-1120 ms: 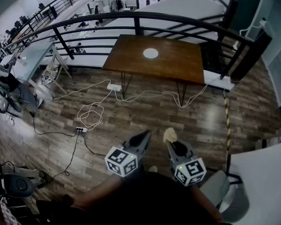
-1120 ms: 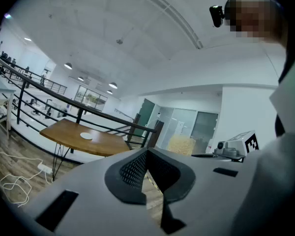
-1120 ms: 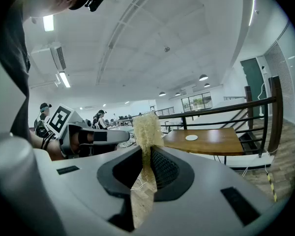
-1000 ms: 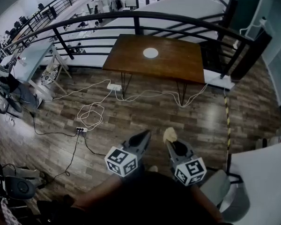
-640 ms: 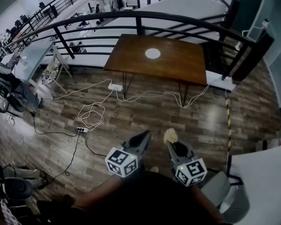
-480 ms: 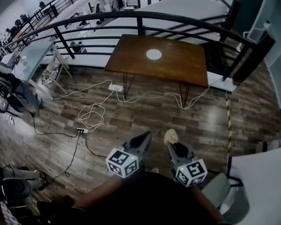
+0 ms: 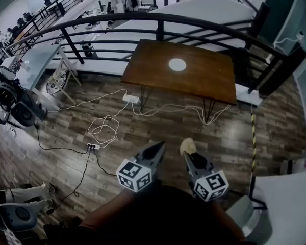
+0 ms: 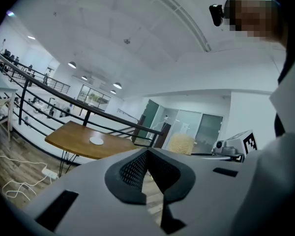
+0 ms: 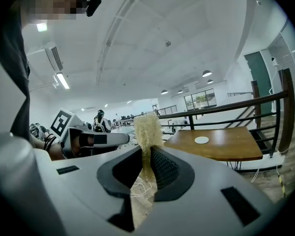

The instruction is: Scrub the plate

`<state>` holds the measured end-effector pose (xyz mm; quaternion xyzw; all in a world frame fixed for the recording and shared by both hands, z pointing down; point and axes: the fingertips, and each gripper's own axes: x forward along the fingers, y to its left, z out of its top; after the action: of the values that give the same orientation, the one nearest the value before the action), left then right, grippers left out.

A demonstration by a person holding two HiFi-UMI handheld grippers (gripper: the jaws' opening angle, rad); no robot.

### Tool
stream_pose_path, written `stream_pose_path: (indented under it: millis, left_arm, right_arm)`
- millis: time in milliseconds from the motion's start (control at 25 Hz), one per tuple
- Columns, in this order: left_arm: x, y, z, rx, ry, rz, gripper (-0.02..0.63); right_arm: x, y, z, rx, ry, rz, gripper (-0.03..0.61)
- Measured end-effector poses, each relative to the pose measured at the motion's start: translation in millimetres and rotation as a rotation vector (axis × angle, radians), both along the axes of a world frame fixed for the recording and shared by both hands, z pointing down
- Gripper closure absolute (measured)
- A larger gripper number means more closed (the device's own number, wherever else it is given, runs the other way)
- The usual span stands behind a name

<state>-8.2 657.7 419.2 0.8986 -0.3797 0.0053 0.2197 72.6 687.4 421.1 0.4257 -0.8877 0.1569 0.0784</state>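
We get bright, even, cool light in all three pictures, with only faint shadows. Ceiling lamps (image 8: 72, 64) glare as white spots in both gripper views. Fisheye distortion bows the railing (image 7: 159, 28) and darkens every corner. Close up, the left gripper (image 8: 147, 152), the right gripper (image 9: 147, 150) and its scrubber (image 9: 146, 127) look soft.

White cables (image 7: 104, 129), perhaps a power strip (image 7: 131, 98), on wood floor (image 7: 222, 142) below black railing (image 7: 159, 27)
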Motion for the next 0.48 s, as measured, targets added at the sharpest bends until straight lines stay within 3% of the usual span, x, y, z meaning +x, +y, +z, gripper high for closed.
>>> stream_pose_path:
  millis: [480]
  left_arm:
    - [-114, -95, 5, -0.023, -0.002, -0.01, 0.604]
  right_arm:
    - [-119, -110, -3, 0.003, -0.022, -0.038, 0.523]
